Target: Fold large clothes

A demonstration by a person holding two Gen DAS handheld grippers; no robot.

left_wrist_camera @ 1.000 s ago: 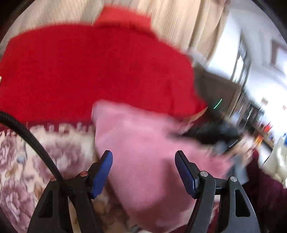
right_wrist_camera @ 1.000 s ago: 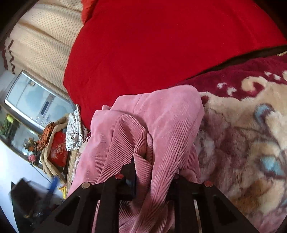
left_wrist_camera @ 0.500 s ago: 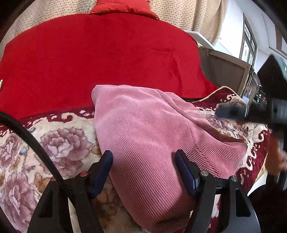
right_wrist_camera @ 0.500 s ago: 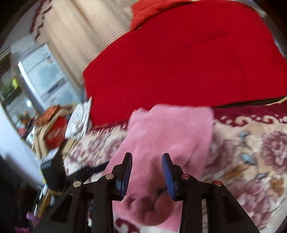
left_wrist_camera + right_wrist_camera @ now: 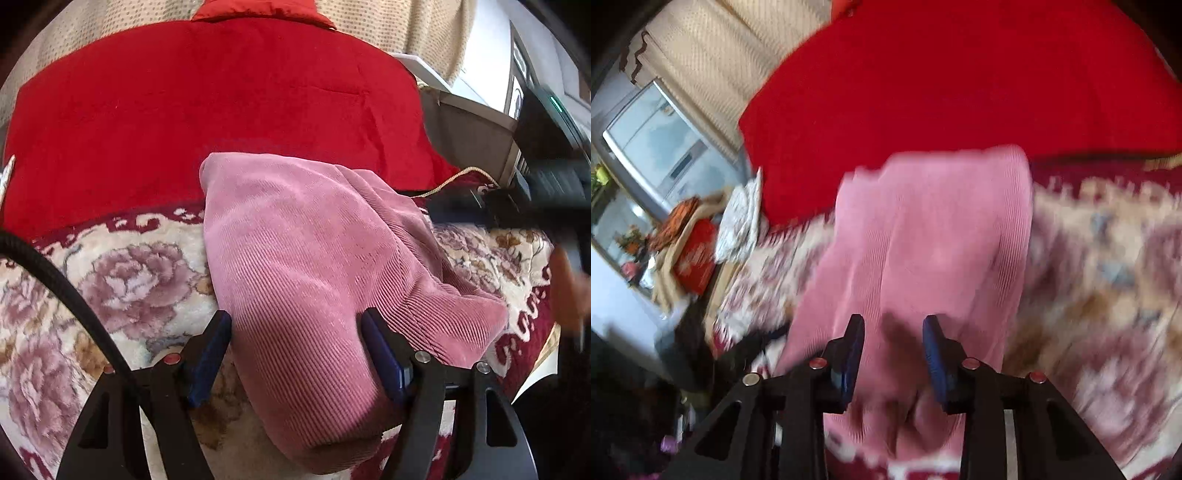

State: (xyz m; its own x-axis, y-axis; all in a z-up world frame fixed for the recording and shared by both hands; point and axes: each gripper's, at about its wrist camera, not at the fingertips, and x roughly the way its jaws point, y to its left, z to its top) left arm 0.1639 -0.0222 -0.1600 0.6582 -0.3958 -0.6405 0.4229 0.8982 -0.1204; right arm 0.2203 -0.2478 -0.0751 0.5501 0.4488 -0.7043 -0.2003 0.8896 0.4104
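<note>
Pink corduroy garment (image 5: 314, 266) lies folded in a lump on the floral blanket (image 5: 122, 280), its far edge against the red cover (image 5: 221, 103). A second ago the right gripper (image 5: 893, 354) was clamped on a bunch of that cloth; its jaws have since parted, nothing pinched between them, and it has pulled up and back, so its view is blurred with the garment below (image 5: 934, 229). Left gripper (image 5: 295, 354) keeps its jaws wide apart, straddling the near part of the garment, pads not squeezing it. Garment looks flatter and smoother than before.
</note>
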